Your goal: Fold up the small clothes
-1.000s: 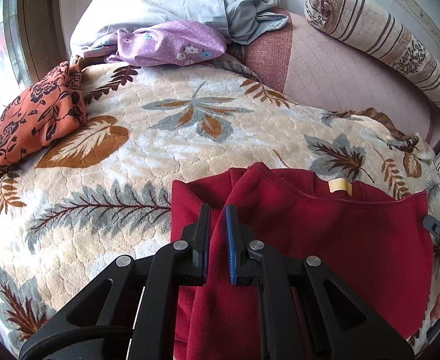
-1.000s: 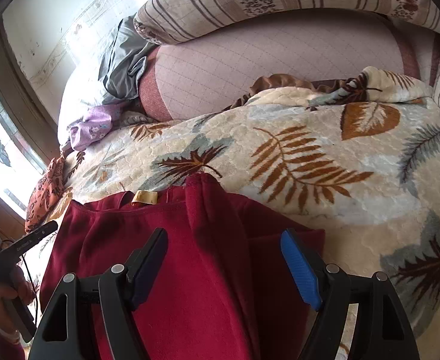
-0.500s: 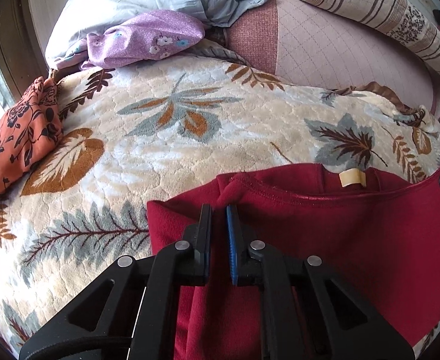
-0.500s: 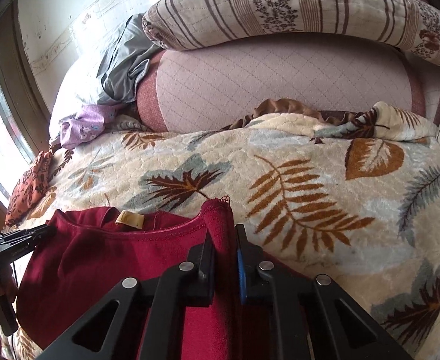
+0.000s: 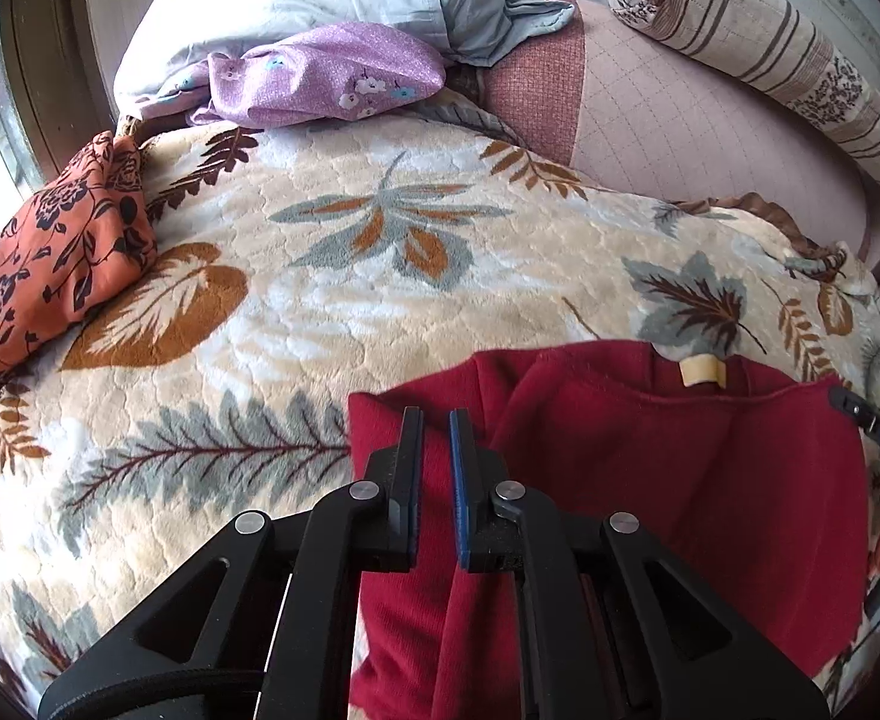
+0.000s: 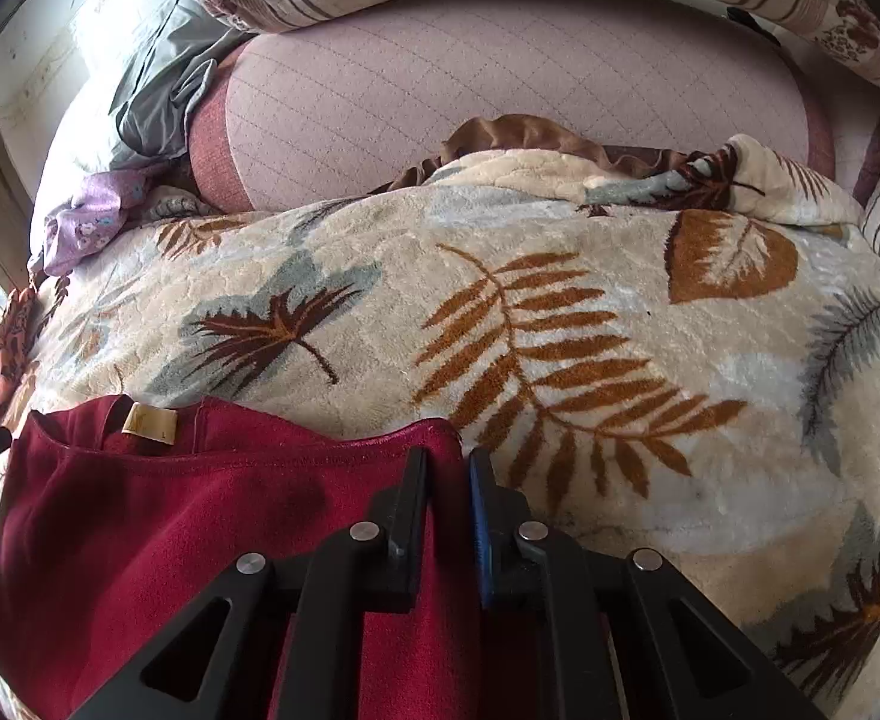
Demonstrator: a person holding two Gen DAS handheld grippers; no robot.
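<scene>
Both grippers: mine, on the red top (image 5: 680, 480) over the blanket (image 5: 332, 312).
Left gripper (image 5: 435, 420): clamped on its fold.
Right gripper (image 6: 447, 462): jaws opening, cloth between.

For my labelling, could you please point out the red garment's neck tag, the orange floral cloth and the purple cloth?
neck tag (image 5: 702, 370), left wrist view, tag centre.
orange floral cloth (image 5: 59, 252), left wrist view, middle.
purple cloth (image 5: 326, 75), left wrist view, top.

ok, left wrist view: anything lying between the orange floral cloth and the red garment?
No. In the left wrist view, only bare leaf-print blanket separates the orange floral cloth from the red garment.
</scene>
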